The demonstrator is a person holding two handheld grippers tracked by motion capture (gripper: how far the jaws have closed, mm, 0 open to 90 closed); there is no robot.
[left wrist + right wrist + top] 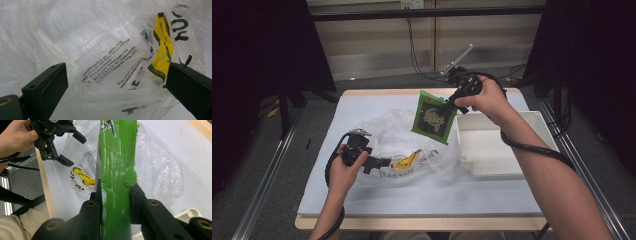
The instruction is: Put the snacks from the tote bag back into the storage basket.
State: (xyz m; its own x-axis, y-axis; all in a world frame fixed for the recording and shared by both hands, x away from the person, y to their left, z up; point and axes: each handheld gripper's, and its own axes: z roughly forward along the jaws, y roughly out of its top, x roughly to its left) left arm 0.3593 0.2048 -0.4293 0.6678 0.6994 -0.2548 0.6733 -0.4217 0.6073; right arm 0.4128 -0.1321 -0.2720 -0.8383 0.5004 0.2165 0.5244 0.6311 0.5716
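A: While the right gripper (pixel 451 106) is clamped on the green packet (pixel 432 116) by one top corner, the packet hangs tilted in the air above the bag (pixel 412 145) and beside the tray (pixel 504 145). I'd worry about it swinging or slipping out of such a small bite.

B: Or snagging on the bag's loose film, if it's carried low. What about the left gripper (pixel 371 163)?

A: Its jaws stand wide apart at the bag's near edge, with film in front of them and nothing pinched. Were the bag to shift, its mouth could fold shut.

B: And the hands?

A: Right forearm stretched far forward over the tabletop (pixel 362 200), wrist raised, gripper angled down. Left hand (pixel 344 170) low, near the front-left, gripper level, pointing at the bag.
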